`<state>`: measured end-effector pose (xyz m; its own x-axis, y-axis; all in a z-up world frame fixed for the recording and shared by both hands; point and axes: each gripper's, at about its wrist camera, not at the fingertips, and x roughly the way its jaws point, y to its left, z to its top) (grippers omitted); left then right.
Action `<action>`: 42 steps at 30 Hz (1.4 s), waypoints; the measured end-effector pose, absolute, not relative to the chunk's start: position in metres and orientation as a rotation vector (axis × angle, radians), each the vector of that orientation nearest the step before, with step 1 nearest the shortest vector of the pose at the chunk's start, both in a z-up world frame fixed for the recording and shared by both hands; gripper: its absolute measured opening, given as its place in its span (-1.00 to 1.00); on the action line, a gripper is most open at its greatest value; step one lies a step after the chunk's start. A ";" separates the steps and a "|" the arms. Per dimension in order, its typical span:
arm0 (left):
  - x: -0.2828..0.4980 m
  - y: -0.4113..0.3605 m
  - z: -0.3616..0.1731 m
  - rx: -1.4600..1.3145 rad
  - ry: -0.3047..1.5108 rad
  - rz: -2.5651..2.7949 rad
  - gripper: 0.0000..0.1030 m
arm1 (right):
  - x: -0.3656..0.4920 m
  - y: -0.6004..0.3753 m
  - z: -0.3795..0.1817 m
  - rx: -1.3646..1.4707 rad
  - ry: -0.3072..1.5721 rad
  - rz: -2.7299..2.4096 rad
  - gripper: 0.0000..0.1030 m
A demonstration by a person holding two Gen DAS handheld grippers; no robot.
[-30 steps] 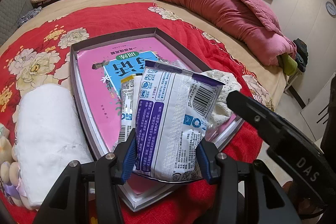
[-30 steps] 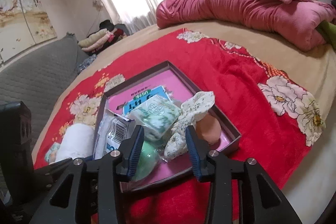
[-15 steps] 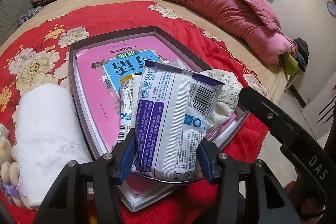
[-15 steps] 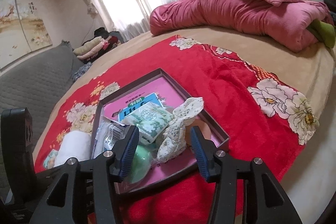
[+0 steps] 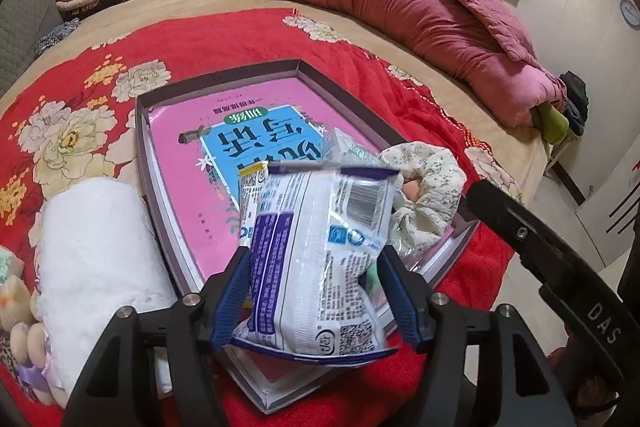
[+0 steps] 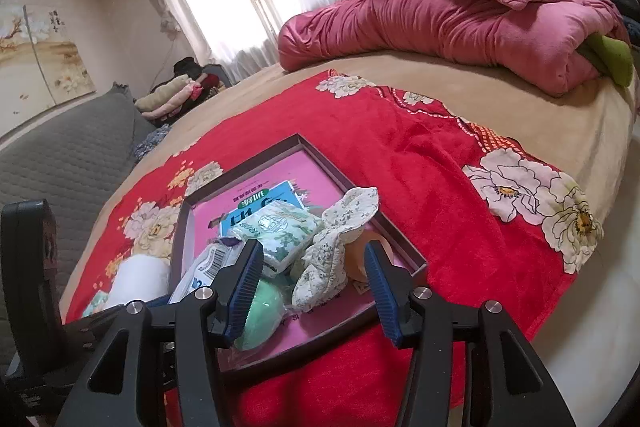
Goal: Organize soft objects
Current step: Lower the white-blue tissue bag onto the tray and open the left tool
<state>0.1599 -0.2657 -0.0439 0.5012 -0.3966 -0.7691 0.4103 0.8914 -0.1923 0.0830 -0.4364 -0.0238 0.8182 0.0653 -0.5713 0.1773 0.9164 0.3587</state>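
Note:
My left gripper (image 5: 316, 291) is shut on a white and purple tissue pack (image 5: 320, 251), held over the near end of the shallow dark tray (image 5: 224, 83). The tray holds a pink book (image 5: 208, 155), a floral cloth scrunchie (image 5: 424, 183), a green-printed tissue pack (image 6: 284, 231), a green soft ball (image 6: 260, 311) and a peach soft thing (image 6: 360, 259). My right gripper (image 6: 312, 287) is open and empty, just in front of the tray's near edge. The held pack also shows in the right wrist view (image 6: 204, 267).
A rolled white towel (image 5: 96, 255) and a plush toy (image 5: 20, 319) lie left of the tray on the red floral blanket (image 6: 420, 187). A pink quilt (image 6: 460, 27) is bundled at the far side of the bed. The bed edge drops off on the right.
My left gripper has lifted the tissue pack a little and tilted it. My right gripper has drawn back from the tray and rose slightly.

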 end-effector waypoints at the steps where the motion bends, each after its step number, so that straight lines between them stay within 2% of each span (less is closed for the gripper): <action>1: 0.160 -0.265 -0.042 0.013 0.919 -0.491 0.33 | 0.083 -0.437 -0.024 0.414 0.614 -0.062 0.08; 3: 0.160 -0.263 -0.040 0.006 0.915 -0.493 0.33 | 0.083 -0.437 -0.024 0.414 0.613 -0.063 0.15; 26: 0.152 -0.243 -0.024 -0.035 0.871 -0.463 0.34 | 0.081 -0.437 -0.021 0.403 0.607 -0.083 0.18; 28: 0.151 -0.242 -0.022 -0.036 0.866 -0.458 0.34 | 0.080 -0.437 -0.020 0.397 0.606 -0.084 0.25; 29: 0.150 -0.241 -0.021 -0.036 0.865 -0.455 0.34 | 0.080 -0.437 -0.020 0.395 0.605 -0.085 0.38; 30: 0.149 -0.240 -0.021 -0.038 0.864 -0.452 0.34 | 0.079 -0.436 -0.019 0.392 0.600 -0.085 0.41; 42: 0.133 -0.227 -0.012 -0.036 0.860 -0.436 0.34 | 0.073 -0.421 -0.008 0.323 0.590 -0.074 0.42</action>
<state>0.1326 -0.2269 -0.0121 0.5699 -0.3857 -0.7255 0.3572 0.9115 -0.2040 0.0734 -0.4208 -0.0082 0.8300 0.0232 -0.5573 0.1601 0.9472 0.2778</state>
